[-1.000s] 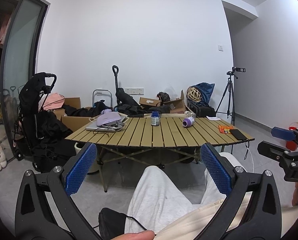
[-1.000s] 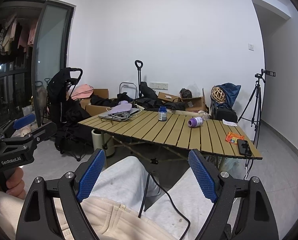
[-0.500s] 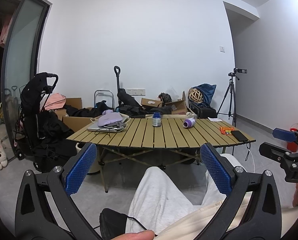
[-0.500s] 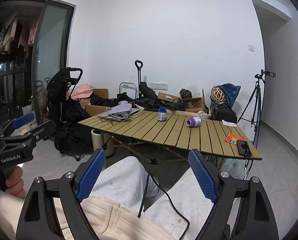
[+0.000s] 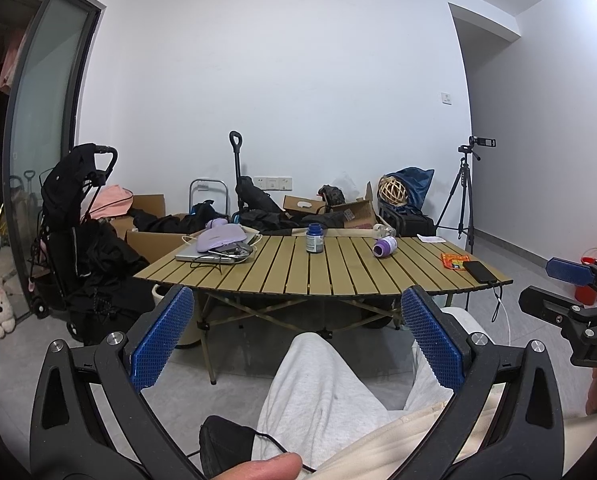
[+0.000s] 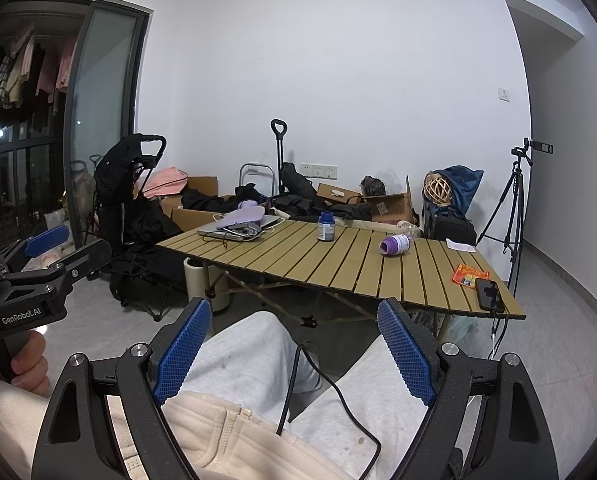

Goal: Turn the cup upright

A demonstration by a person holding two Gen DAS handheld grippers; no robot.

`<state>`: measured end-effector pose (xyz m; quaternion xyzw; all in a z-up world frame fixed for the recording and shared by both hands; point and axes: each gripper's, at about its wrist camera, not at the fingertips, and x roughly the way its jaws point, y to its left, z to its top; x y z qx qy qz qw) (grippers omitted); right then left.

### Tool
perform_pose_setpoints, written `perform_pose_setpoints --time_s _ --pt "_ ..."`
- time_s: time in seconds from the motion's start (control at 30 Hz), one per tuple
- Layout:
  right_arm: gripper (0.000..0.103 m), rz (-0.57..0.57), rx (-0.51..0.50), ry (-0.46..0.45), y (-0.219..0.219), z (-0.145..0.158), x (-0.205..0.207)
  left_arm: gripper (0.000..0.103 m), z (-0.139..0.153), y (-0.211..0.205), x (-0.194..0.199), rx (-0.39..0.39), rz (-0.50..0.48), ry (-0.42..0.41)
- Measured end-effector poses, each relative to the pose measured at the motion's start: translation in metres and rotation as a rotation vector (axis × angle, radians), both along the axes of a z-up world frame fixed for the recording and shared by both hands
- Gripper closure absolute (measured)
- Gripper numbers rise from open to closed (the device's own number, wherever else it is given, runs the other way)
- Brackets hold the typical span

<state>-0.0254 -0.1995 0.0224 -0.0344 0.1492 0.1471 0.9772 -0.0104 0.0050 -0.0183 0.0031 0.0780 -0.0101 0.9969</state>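
A purple cup (image 5: 384, 247) lies on its side on the slatted wooden table (image 5: 338, 276), right of centre; it also shows in the right wrist view (image 6: 395, 245). My left gripper (image 5: 298, 312) is open and empty, held low above the person's lap, well short of the table. My right gripper (image 6: 294, 320) is open and empty, also over the lap and far from the cup. Each gripper shows at the edge of the other's view.
On the table stand a blue-lidded jar (image 5: 315, 238), a laptop with a lilac pouch (image 5: 218, 240), an orange packet (image 5: 454, 261) and a black phone (image 5: 480, 271) with a cable. A stroller (image 5: 78, 240), boxes, bags and a tripod (image 5: 462, 200) surround it.
Both views have shifted only slightly; the table sits a little higher and closer in the left wrist view. Both grippers stay open.
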Motion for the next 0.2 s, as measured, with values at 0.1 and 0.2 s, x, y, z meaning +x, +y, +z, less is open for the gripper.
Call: perform_pose_setpoints --time_s 0.1,0.2 --pt "0.013 0.0 0.0 0.0 -0.0002 -0.0003 -0.0007 0.0 0.0 -0.0001 0.0 0.0 0.0 0.0" --pt "0.013 -0.001 -0.001 0.0 0.0008 0.0003 -0.0003 0.0 0.0 0.0 -0.0001 -0.001 0.0 -0.001"
